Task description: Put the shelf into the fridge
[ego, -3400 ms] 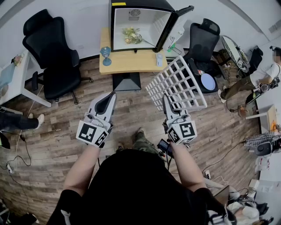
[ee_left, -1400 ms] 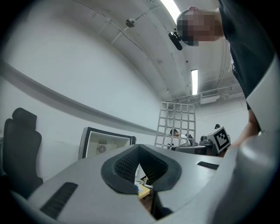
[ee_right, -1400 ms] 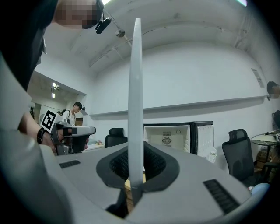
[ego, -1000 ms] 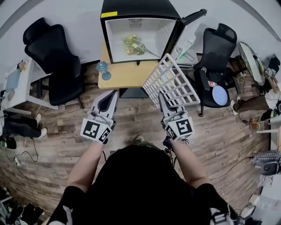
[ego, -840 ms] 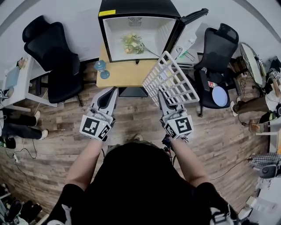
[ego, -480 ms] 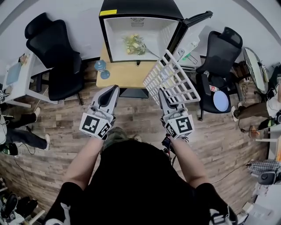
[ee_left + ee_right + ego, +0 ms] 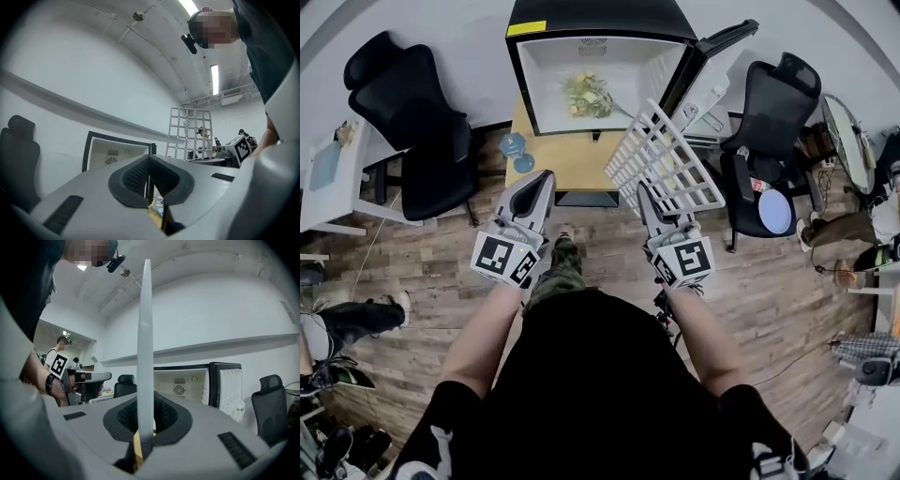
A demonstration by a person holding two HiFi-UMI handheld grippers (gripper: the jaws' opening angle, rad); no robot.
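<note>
A white grid shelf stands tilted on edge in front of me, its near edge pinched in my right gripper, which is shut on it. In the right gripper view the shelf shows edge-on as a thin upright white strip between the jaws. The small black fridge stands open on a wooden table, with its door swung to the right and a bunch of flowers inside. My left gripper is shut on nothing, level with the right one and left of the shelf.
A blue glass object sits on the table's left part. A black office chair stands to the left, another to the right by the fridge door. A white desk is at far left. My foot is on the wood floor.
I have stepped closer to the fridge. Both grippers and the shelf moved forward with me, and the shelf's far end now reaches the fridge's lower right corner.
</note>
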